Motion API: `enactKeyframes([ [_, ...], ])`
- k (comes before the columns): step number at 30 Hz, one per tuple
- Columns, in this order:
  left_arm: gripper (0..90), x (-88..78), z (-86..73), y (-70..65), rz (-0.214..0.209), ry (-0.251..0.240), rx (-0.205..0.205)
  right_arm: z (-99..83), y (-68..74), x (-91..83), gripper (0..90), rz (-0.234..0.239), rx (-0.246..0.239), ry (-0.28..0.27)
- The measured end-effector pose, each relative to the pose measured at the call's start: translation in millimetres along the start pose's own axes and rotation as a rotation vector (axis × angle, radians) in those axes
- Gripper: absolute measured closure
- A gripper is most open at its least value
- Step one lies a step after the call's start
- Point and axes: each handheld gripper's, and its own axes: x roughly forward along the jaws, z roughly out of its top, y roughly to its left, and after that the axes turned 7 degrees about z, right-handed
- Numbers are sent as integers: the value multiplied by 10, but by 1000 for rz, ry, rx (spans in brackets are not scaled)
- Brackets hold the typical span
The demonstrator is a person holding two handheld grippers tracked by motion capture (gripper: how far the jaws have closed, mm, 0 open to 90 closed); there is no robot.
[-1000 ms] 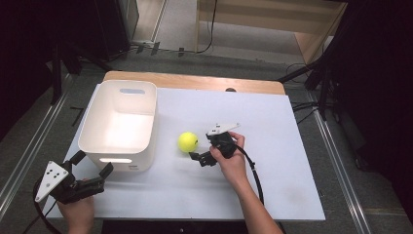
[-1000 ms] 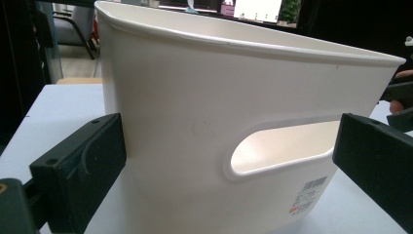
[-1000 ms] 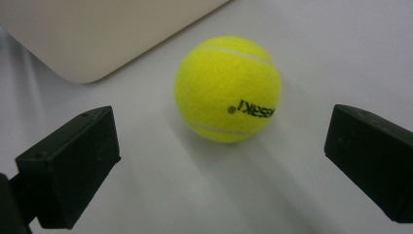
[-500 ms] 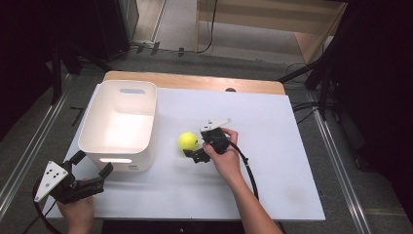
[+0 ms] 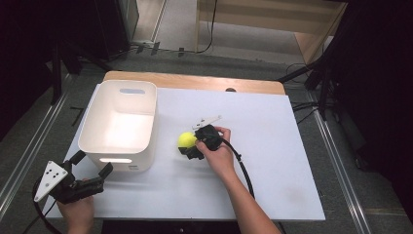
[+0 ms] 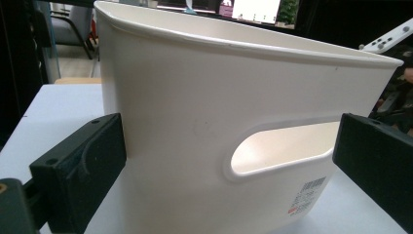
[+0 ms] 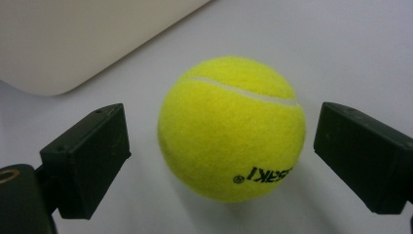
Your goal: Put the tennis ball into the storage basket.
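Both jaws of the right hand-held gripper (image 7: 221,161) flank the tennis ball (image 7: 232,127), just closing, untouched.

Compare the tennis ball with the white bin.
The tennis ball is yellow-green, round and fuzzy; the white bin is boxy and smooth. The ball is far smaller than the bin. The ball sits between the right tongs; the bin faces the left tongs. Both rest on the table.

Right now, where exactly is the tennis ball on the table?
In the high view the tennis ball lies on the white table, just right of the white bin and between the open jaws of the right gripper, not yet squeezed.
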Motion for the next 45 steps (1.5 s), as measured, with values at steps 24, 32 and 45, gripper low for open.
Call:
enactKeyframes([
  [24, 0, -6, 2, 9, -6, 0, 0, 116, -20, 276, 224, -6, -5, 106],
  [32, 0, -10, 2, 9, -6, 2, 0, 179, -8, 189, 226, -9, -8, 103],
  [45, 0, -16, -2, 10, -5, 1, -10, 386, 41, -36, 227, 12, -19, 86],
])
